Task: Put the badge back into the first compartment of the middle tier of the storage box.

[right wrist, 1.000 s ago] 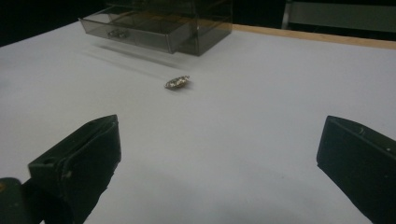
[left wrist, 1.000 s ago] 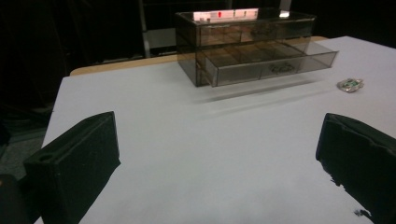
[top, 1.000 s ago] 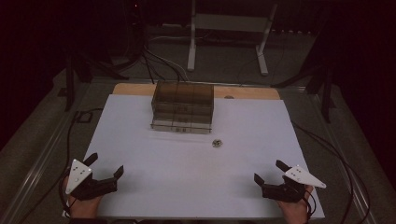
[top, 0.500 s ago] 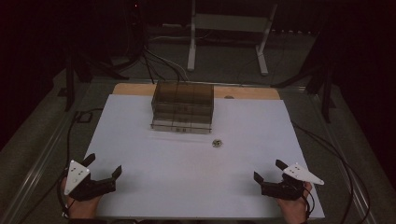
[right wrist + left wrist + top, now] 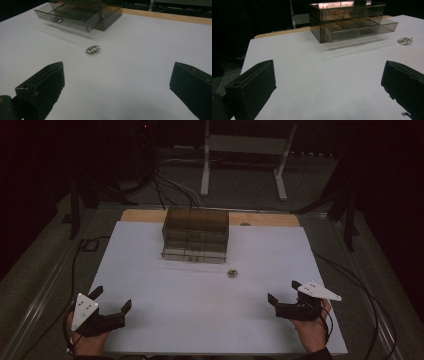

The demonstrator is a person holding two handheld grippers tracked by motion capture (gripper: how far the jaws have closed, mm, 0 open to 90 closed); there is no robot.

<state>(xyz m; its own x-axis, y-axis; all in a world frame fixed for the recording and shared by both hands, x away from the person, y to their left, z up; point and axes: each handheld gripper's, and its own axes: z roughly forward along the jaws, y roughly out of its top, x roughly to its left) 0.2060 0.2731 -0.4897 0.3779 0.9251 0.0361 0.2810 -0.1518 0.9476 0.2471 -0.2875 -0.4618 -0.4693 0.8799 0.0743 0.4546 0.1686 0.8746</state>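
Both my grippers, left (image 5: 111, 301) and right (image 5: 284, 291), jaws wide apart, empty. Since a second ago: barely moved, no approach begun. Brooch (image 5: 232, 273) lies on white mat (image 5: 190, 295), just before drawer box (image 5: 195, 234), bottom drawer open.

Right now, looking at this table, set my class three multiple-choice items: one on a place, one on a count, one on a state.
1. Where does the small jewelled piece lie?
A. inside the drawer
B. on the white table, in front of the drawer box
C. between a gripper's jaws

2. How many grippers are in the high view?
A. one
B. two
C. three

3. How does the box's bottom drawer stand?
A. pulled out
B. pushed shut
C. removed

Answers:
1 B, it lies apart from the box on the bare surface.
2 B, the left gripper and right gripper, both open.
3 A, it juts past the box front.
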